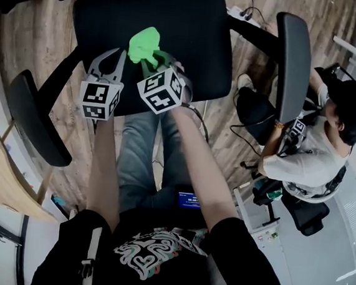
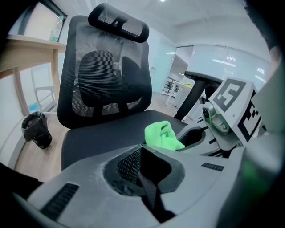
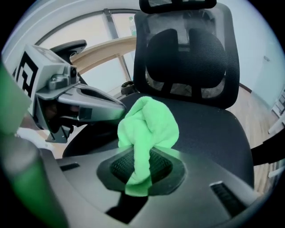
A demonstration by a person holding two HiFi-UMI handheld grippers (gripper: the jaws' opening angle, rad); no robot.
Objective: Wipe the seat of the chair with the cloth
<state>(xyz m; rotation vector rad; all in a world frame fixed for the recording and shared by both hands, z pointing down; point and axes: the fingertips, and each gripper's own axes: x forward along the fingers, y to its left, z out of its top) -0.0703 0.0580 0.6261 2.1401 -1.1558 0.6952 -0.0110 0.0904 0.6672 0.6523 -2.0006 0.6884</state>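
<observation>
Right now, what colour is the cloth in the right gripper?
Bright green; the cloth shows best in the right gripper view.

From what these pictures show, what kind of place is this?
Most likely an office. There is a black mesh office chair with a headrest, a wooden desk beside it, and a second person seated on another office chair nearby.

Office: mesh swivel chair (image 2: 104, 75), wooden desk (image 2: 31, 44), person (image 1: 317, 161) seated nearby.

Left forearm (image 1: 105, 163) and right forearm (image 1: 196, 162) stretched forward side by side, left gripper (image 1: 116, 57) closed, empty, right gripper (image 1: 159, 62) clamping green cloth (image 1: 143, 44)
</observation>
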